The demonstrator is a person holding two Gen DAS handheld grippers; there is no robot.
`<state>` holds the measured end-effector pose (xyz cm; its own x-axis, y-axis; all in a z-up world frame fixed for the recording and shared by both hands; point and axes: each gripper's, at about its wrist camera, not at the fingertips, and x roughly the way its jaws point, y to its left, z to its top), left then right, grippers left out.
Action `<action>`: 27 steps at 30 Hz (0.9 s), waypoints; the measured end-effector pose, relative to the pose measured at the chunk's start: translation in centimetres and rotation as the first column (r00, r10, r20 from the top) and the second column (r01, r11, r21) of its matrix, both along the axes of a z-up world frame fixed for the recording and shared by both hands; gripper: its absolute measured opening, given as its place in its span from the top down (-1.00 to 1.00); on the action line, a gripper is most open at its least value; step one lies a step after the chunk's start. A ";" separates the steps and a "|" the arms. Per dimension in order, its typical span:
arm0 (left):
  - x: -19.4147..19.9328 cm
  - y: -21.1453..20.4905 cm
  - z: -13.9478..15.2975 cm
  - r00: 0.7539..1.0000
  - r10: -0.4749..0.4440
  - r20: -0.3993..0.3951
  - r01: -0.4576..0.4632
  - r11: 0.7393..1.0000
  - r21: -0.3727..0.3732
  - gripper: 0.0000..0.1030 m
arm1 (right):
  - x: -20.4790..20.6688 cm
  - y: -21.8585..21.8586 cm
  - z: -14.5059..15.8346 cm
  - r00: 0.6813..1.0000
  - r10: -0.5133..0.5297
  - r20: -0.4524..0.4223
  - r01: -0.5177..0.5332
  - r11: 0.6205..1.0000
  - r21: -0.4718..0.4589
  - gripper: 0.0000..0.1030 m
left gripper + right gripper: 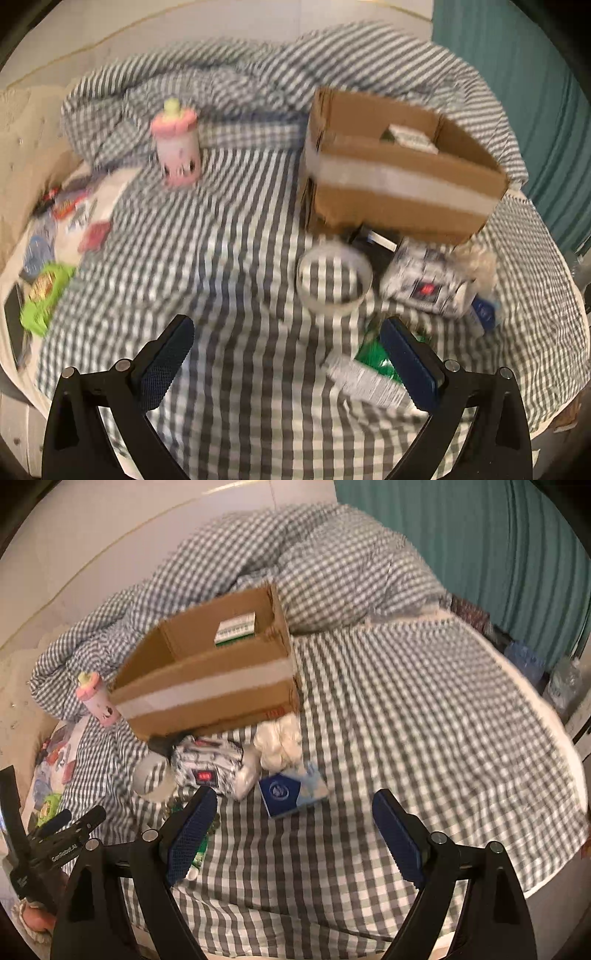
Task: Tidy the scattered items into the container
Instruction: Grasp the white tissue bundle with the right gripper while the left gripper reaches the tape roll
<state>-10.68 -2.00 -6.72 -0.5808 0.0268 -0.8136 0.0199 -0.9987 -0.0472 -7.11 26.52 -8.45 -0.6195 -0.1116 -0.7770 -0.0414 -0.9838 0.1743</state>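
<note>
Left wrist view: the left gripper (288, 354) is hanging with jaws spread, empty, above one tape ring (334, 278); one cardboard box (399, 192) is sitting behind. Right wrist view: the right gripper (295, 834) is gaping, empty, near one blue tissue pack (293, 792).

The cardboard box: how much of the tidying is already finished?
Only a small green-and-white packet lies inside the cardboard box. Both tools, left tool and right tool, are open and empty. Still on the bed: pink bottle, tape roll, patterned pouch, blue tissue pack.
</note>
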 end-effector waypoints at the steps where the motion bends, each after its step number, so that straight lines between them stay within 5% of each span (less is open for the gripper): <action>1: 0.0 0.1 -0.4 1.000 -0.002 0.008 0.002 1.000 0.009 -1.00 | -0.3 0.0 -0.5 1.000 0.000 0.007 0.000 1.000 -0.004 -0.67; 24: -10.9 0.4 -9.4 0.990 0.050 0.134 -0.056 0.998 0.040 -1.00 | -12.9 -3.2 -9.1 0.989 0.038 0.142 -0.047 0.997 0.058 -0.66; 27: -11.1 0.4 -9.9 0.987 0.055 0.148 -0.061 0.997 0.037 -0.76 | -13.6 -3.2 -10.0 0.987 0.033 0.157 -0.042 0.997 0.058 -0.49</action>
<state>-21.79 -1.56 -16.62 -0.4566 0.0317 -0.8891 0.0875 -0.9929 -0.0803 -20.74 23.31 -18.49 -0.4864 -0.0823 -0.8698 -0.0261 -0.9937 0.1086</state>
